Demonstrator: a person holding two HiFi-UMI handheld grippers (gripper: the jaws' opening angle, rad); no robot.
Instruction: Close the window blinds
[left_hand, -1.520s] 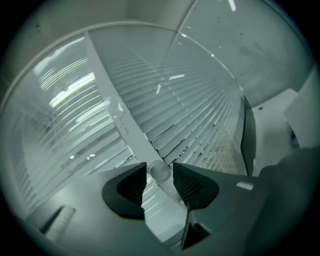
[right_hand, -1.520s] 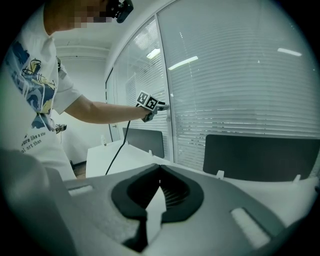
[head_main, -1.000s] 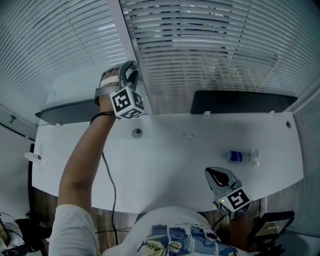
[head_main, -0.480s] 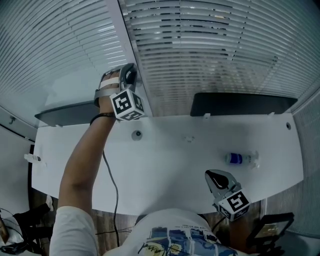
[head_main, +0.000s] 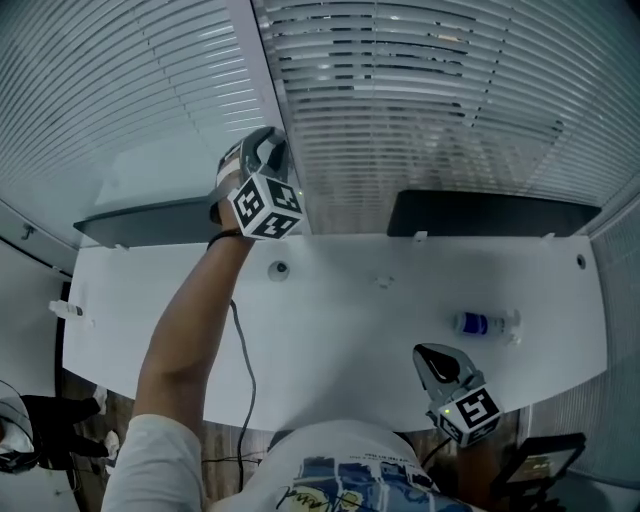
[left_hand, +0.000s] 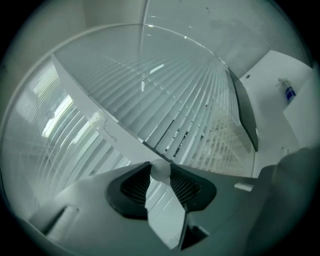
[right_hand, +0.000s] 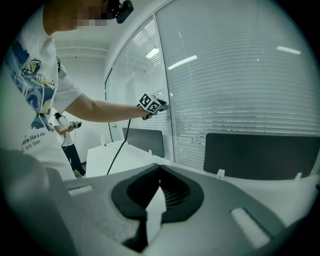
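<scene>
By two window blinds (head_main: 420, 110), left gripper (left_hand: 160, 176) fingers (left_hand: 131, 189) just closed on one knob (left_hand: 160, 169), right gripper (right_hand: 159, 176) fingers (right_hand: 176, 196) together.

There were two blinds (head_main: 130, 90), one wand (left_hand: 160, 170), two dark panels (head_main: 490, 212) at the desk's (head_main: 340, 335) far edge, one bottle (head_main: 485, 323), one cable (head_main: 246, 375) and two grippers (head_main: 272, 152).
</scene>
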